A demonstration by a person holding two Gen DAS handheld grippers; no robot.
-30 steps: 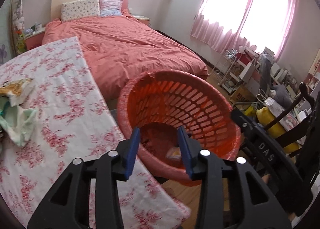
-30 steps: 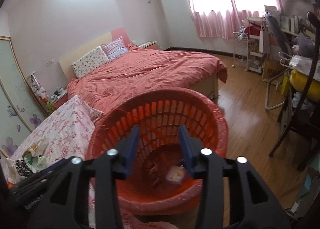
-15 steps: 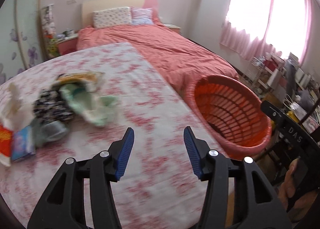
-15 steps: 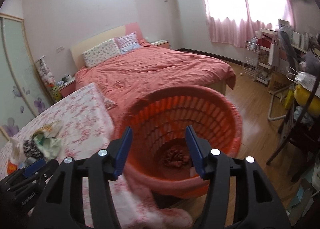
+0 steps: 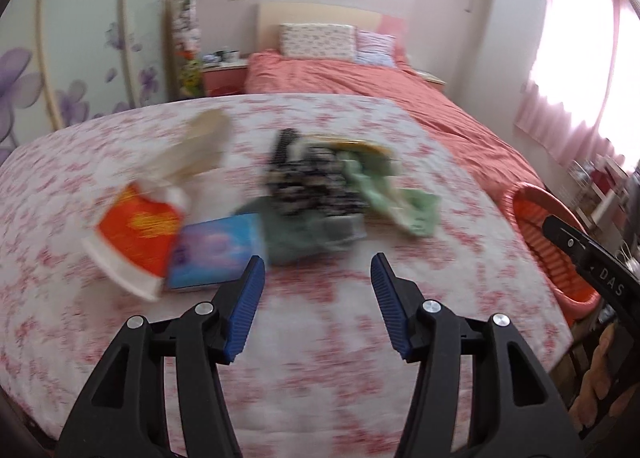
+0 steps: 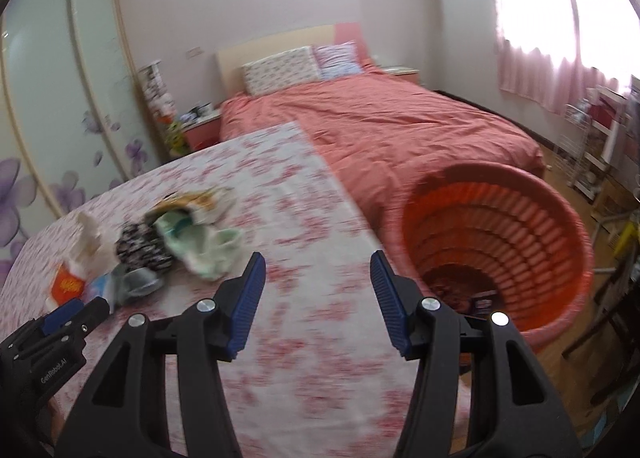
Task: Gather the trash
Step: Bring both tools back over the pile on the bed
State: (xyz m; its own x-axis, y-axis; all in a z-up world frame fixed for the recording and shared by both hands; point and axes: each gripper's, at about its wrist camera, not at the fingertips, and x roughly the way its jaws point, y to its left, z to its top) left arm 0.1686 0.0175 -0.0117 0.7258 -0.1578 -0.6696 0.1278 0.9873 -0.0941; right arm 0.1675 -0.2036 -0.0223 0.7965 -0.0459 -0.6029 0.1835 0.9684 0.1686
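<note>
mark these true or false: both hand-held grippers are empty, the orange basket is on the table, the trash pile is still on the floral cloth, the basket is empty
1. Both the left hand-held gripper and right hand-held gripper are empty: true, jaws apart with nothing between them.
2. The orange basket is on the table: false, it stands beside it.
3. The trash pile lies on the floral cloth: true.
4. The basket is empty: false, some items lie at its bottom.

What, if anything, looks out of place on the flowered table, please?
A jumbled heap of trash lies on the tablecloth: an orange-and-white packet, a blue packet and crumpled green wrapping. The orange basket stands beside the table.
</note>
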